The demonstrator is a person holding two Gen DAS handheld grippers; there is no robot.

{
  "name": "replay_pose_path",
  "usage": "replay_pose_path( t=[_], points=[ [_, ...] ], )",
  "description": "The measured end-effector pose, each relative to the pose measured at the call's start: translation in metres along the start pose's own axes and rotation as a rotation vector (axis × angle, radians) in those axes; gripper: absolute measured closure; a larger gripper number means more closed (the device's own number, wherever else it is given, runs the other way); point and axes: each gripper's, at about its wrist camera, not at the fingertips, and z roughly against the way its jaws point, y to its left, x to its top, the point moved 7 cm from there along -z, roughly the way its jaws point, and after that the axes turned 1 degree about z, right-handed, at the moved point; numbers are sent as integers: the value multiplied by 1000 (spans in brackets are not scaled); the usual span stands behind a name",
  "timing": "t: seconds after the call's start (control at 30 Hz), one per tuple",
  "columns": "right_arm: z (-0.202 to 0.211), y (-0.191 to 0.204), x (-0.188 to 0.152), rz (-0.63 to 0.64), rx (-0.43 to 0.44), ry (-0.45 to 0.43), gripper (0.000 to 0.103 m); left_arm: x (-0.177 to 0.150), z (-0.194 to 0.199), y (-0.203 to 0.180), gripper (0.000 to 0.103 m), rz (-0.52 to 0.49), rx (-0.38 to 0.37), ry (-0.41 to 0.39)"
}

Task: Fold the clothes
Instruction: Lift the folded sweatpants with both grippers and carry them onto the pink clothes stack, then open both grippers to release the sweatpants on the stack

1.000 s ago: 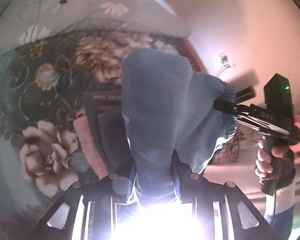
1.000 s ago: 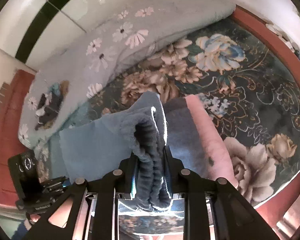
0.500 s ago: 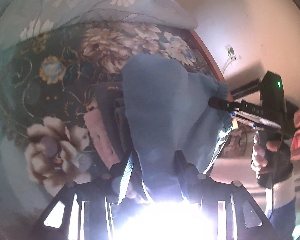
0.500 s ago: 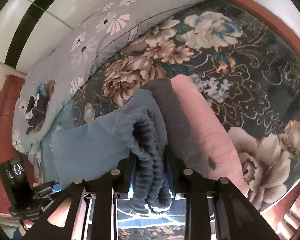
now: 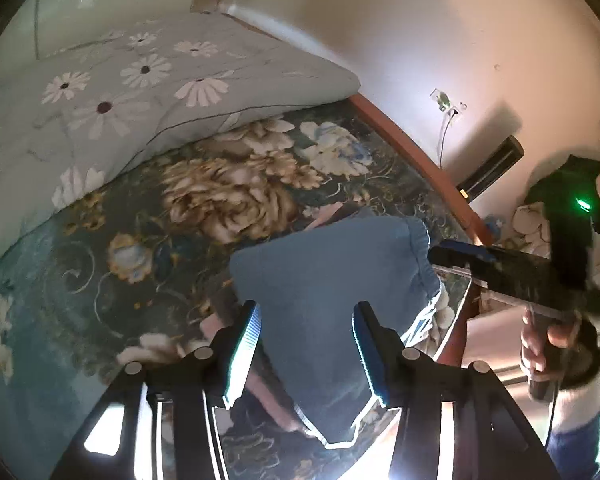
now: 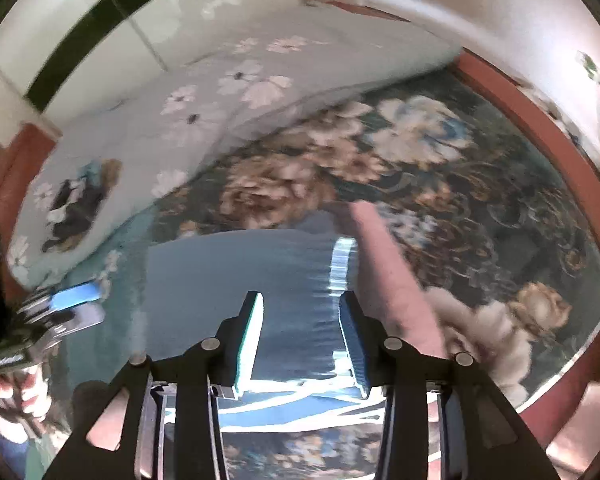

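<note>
A folded garment [image 5: 332, 280] lies on top of a stack of folded clothes [image 6: 392, 280], which rests on the bedspread [image 5: 100, 264] near the bed's wooden edge [image 5: 416, 160]. A quilt [image 5: 112, 96] lies on the bed behind the stack, against the wall [image 5: 420, 20].

A bed filled most of the view, spread with a dark floral bedspread [image 5: 220, 200] and a pale daisy-print quilt [image 5: 140, 92] bunched at its far side. A red-brown bed frame [image 5: 416, 152] ran beside a cream wall [image 5: 420, 32] (1 wall socket [image 5: 446, 102], cord dangling).
</note>
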Motion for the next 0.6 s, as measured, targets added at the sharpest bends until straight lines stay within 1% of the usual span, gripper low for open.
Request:
replay_pose_path(
  t=[0.07,0.13,0.23,0.3,0.4,0.47,0.57,0.6],
  points=[
    [6,6,0,39,-33,-34,62,1,-9,-3,51,-20,13,4],
    [9,4,-5,19,4,-46,62,-1,-21,-4,51,-27,17,17],
    [-9,1,-22,16,25,8,62,-9,-43,1,51,-3,18,60],
    [-23,-7,-34,7,-9,40,62,-18,-55,5,51,13,20,78],
    [-27,-13,-39,-33,10,29,62,-29,-71,9,51,28,25,98],
    [-29,-16,-41,-61,25,20,62,-32,-75,11,50,23,37,96],
    [-32,-22,-46,-103,46,7,62,-33,-69,13,50,40,27,86],
    [-30,-21,-46,-105,39,0,62,-33,-66,12,50,41,24,79]
  ],
)
